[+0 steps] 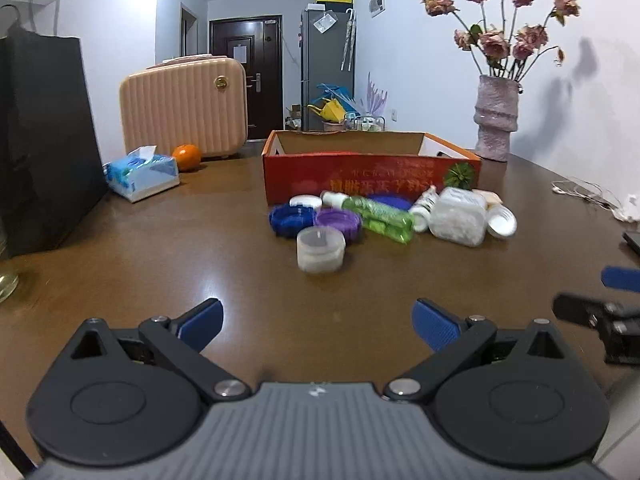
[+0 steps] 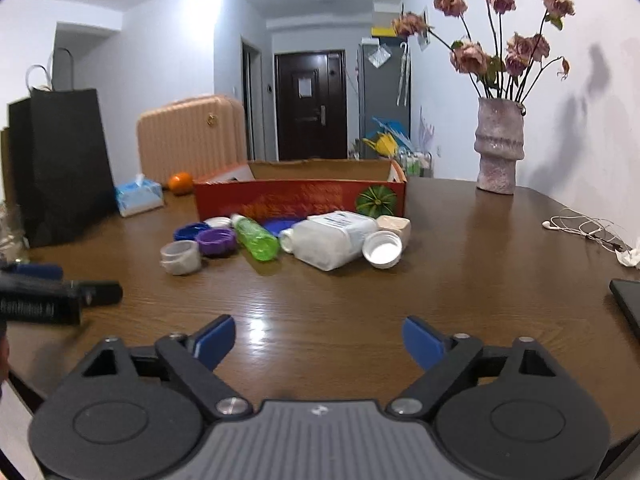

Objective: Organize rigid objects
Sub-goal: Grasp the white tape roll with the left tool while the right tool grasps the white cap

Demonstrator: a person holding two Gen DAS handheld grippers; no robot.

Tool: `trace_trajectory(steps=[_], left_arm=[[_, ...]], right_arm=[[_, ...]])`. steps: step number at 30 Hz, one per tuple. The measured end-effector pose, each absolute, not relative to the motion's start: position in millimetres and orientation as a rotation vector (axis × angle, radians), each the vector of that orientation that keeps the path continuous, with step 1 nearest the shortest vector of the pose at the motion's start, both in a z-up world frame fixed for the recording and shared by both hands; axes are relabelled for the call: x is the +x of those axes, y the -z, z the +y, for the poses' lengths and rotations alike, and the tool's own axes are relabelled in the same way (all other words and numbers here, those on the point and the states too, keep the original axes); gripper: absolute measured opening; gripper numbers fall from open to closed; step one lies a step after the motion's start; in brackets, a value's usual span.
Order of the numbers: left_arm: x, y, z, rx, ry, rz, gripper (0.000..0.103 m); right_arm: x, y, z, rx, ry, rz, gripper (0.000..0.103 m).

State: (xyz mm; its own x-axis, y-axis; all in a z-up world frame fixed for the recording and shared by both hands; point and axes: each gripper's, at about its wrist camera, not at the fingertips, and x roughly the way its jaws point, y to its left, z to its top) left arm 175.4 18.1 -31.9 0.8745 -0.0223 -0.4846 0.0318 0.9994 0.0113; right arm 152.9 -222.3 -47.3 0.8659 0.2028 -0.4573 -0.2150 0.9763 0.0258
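I have both grippers low over the worktop point(image 2: 460, 248), left gripper point(image 1: 318, 324) and right gripper point(image 2: 318, 340) with jaws apart and empty. The clutter sits bunched against the front of the red box point(image 1: 360, 176): small clear jar point(image 1: 320, 254) nearest, purple lid point(image 1: 338, 222), green bottle point(image 2: 256, 238), big clear bottle point(image 2: 332, 240). My worry is crowding; going for one piece may knock its neighbours, and the lying bottles could roll off
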Motion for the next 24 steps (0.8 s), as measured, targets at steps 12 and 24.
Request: trace_trajectory(steps=[12,24], left_arm=[[295,46,25,0.024,0.074,0.627,0.076],[300,57,25,0.029,0.100,0.664,0.043]], right_arm=[[294,57,-247,-0.111,-0.128,0.650,0.066],[335,66,-234,-0.160,-0.196,0.660,0.039]])
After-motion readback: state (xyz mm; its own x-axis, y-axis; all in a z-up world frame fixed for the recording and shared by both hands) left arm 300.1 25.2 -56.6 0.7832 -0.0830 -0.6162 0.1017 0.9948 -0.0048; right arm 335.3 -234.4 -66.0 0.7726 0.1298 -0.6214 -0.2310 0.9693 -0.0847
